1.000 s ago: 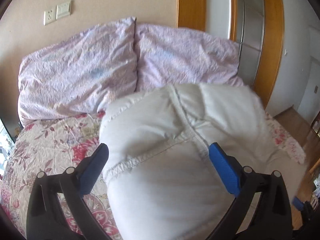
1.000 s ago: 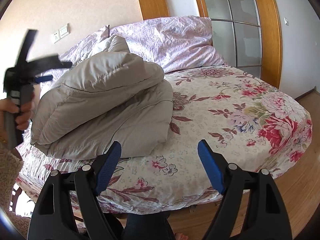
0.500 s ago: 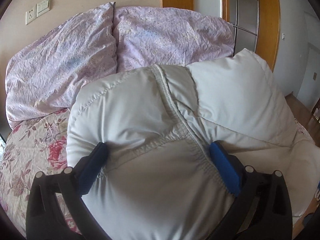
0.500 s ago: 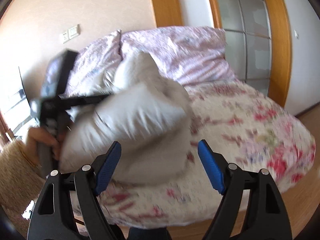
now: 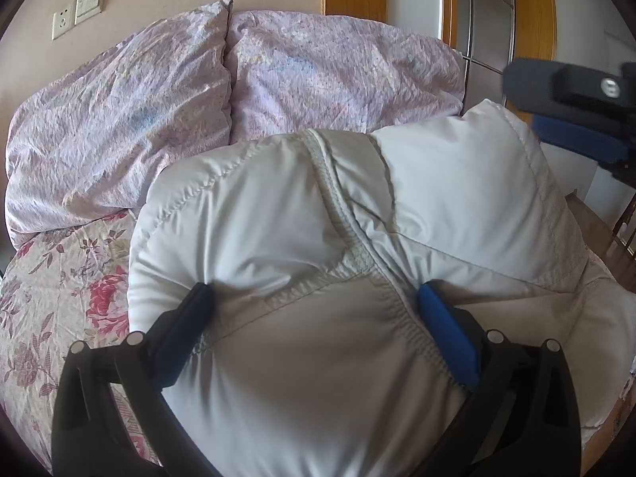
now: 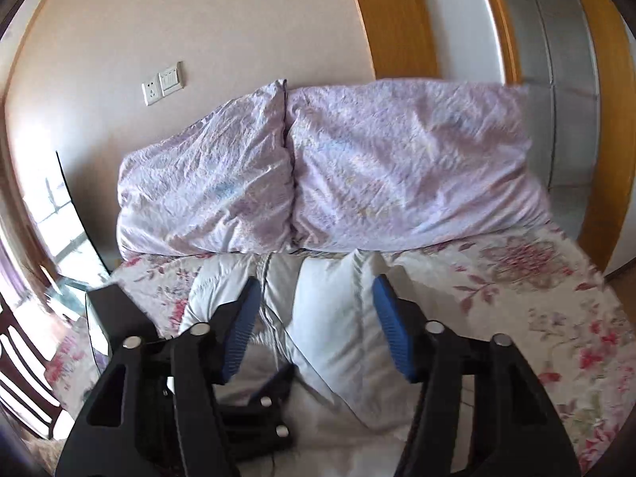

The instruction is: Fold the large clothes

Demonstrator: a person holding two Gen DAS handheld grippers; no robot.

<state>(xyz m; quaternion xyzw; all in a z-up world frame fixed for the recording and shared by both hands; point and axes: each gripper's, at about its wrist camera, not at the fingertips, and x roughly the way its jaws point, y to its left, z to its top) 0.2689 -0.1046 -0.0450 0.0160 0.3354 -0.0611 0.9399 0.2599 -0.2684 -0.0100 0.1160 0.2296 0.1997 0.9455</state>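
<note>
1. Padding fills most of our left wrist view: a pale, quilted jacket, bundled and puffy, sits on the floral bedspread in front of two lilac pillows.
2. Our left gripper has its blue pads sunk into the bulk of the jacket on either side, with fabric bulging up between them, so we read it as clamped on the jacket.
3. A stitched seam runs up the jacket between the two pads and bends towards the pillows.
4. Our right gripper hangs over the jacket from the near side of the bed, pointing towards the pillows.
5. Its jaws have just been closing and now stand about half spread; a fold of the jacket lies in the gap as seen from the right wrist camera, yet we cannot tell whether the pads actually touch it, and the fabric shows no pinch there.
6. Below that gap, in the right wrist view, the black frame of our left gripper shows against the jacket.
7. In the left wrist view, our right gripper appears blurred at the upper right edge, above the far shoulder of the bundle.
8. Behind the pillows are a beige wall with a socket and switch, and a wooden-framed door to the right.
</note>
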